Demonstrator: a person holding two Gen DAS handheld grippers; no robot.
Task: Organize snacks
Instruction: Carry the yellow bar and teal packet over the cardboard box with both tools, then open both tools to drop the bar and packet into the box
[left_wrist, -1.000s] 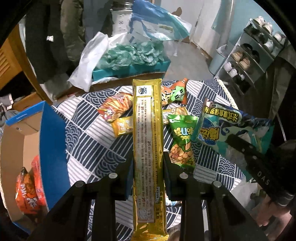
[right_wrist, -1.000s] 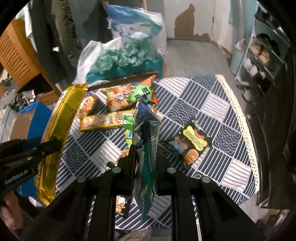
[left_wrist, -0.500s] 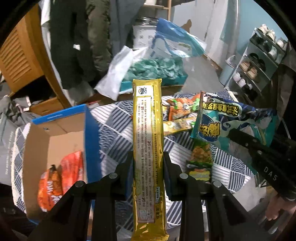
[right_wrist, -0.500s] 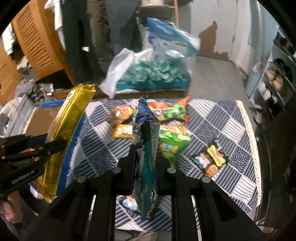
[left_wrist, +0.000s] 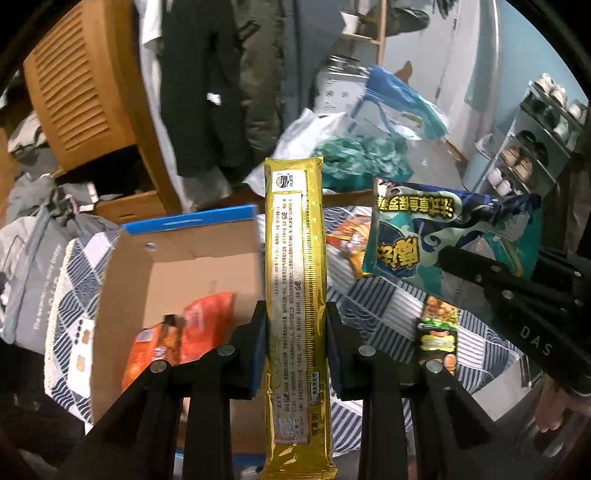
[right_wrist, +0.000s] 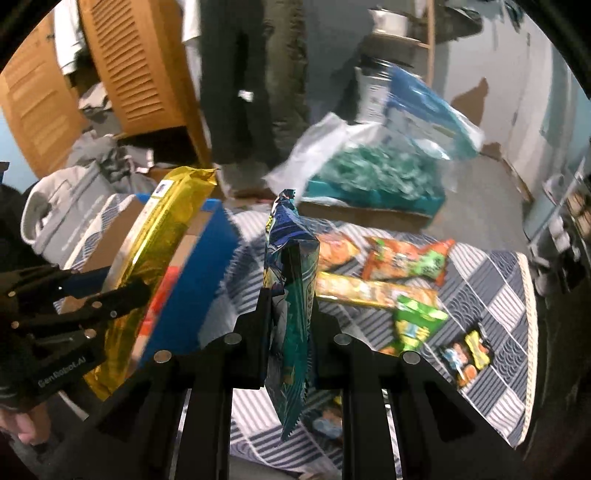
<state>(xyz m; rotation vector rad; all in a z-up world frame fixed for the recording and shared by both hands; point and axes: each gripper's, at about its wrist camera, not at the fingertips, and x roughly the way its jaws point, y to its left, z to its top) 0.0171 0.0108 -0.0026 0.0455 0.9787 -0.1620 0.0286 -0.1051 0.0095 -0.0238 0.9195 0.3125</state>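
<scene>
Snacks in both grippers have swung from over the table (right_wrist: 491, 280) toward the cardboard box (left_wrist: 207, 269), left gripper (left_wrist: 295, 325) clamping the long gold packet (left_wrist: 295, 280), right gripper (right_wrist: 290, 310) pinching the teal bag (right_wrist: 291, 280), so dropping in looks next.

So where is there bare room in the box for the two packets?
The cardboard box has bare floor along its far wall and by the blue flap. Its near left corner holds orange packets. The cloth right of the loose snacks is bare too.
</scene>
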